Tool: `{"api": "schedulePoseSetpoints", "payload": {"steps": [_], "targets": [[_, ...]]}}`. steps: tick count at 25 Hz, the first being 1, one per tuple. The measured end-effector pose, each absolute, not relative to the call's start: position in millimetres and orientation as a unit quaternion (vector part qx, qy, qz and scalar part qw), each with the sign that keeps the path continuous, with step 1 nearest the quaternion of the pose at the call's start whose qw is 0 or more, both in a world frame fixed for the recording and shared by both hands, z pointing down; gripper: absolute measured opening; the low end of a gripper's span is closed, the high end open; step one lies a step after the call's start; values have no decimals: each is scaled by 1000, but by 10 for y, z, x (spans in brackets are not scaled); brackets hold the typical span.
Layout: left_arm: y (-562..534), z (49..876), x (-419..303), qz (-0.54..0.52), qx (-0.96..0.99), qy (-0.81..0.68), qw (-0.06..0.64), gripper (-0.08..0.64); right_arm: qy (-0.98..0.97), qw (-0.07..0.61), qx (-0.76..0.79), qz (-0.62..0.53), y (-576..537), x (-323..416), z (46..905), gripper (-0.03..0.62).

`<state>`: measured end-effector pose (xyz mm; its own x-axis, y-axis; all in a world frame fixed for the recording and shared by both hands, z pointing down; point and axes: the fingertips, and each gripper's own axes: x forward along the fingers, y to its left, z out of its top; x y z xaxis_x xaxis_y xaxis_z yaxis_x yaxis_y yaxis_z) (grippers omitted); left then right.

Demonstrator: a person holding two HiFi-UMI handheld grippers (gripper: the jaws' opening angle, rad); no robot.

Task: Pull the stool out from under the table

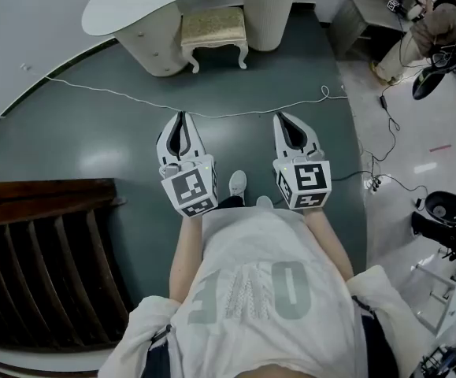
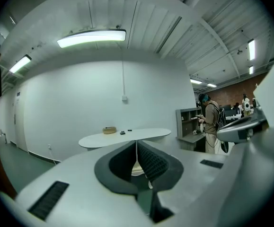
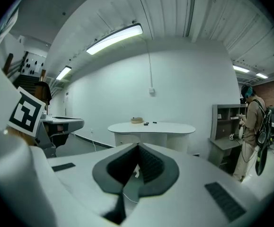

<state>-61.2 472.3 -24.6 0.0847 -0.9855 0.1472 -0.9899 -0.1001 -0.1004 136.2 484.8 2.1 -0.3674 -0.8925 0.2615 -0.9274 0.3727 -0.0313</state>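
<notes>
Well off to the left of both pairs of fingers stands a dark brown slatted wooden structure (image 1: pixel 46 242) on the dark grey-green floor (image 1: pixel 94 132). The left gripper (image 1: pixel 183 116) is held out in front of the person's white shirt, its dark ribbed fingers (image 2: pixel 151 162) pressed together with nothing between them. A thin white cable (image 1: pixel 133 98) crosses the floor just ahead of the fingertips. Beyond it, well apart from the fingers and roughly between the lines of the two grippers, the cream-cushioned stool with curved white legs (image 1: pixel 214 30) sits tucked partly under the white oval-topped surface (image 1: pixel 133 6). The right gripper (image 1: pixel 283 118) is level beside the left one, its fingers (image 3: pixel 148 167) likewise closed on nothing. Further right of them stand a grey shelf unit (image 3: pixel 224 126) and a person with a backpack (image 3: pixel 252 126).
</notes>
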Motion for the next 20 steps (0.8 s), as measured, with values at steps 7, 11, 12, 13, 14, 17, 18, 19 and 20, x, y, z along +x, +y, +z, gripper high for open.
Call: {"api": "schedulePoseSetpoints", "payload": {"steps": [7,11,12,13,14,17,18,19,20], "targets": [[4517,-79,-1051,74,716,-693,38,35,-821,96,555,98,4591,1130,92,29],[4322,12,-1317,67,714,-696,47,35,-814,94,562,117,4412,950,149,29],[4283,42,-1375,68,714,-696,47,35,-812,92,564,120,4386,908,158,29],[4242,81,-1426,71,714,-695,47,34,-810,94,565,122,4365,872,174,29],[4197,130,-1468,74,713,-695,50,35,-808,99,567,122,4344,849,198,29],[4091,288,-1535,77,711,-695,74,35,-798,118,577,131,4296,880,302,29],[4060,328,-1546,79,711,-695,80,35,-794,121,580,135,4274,910,331,29],[4020,355,-1554,81,710,-695,83,35,-792,122,583,137,4240,941,350,29],[3974,368,-1561,82,709,-696,83,35,-790,122,585,137,4196,968,359,29]]}}
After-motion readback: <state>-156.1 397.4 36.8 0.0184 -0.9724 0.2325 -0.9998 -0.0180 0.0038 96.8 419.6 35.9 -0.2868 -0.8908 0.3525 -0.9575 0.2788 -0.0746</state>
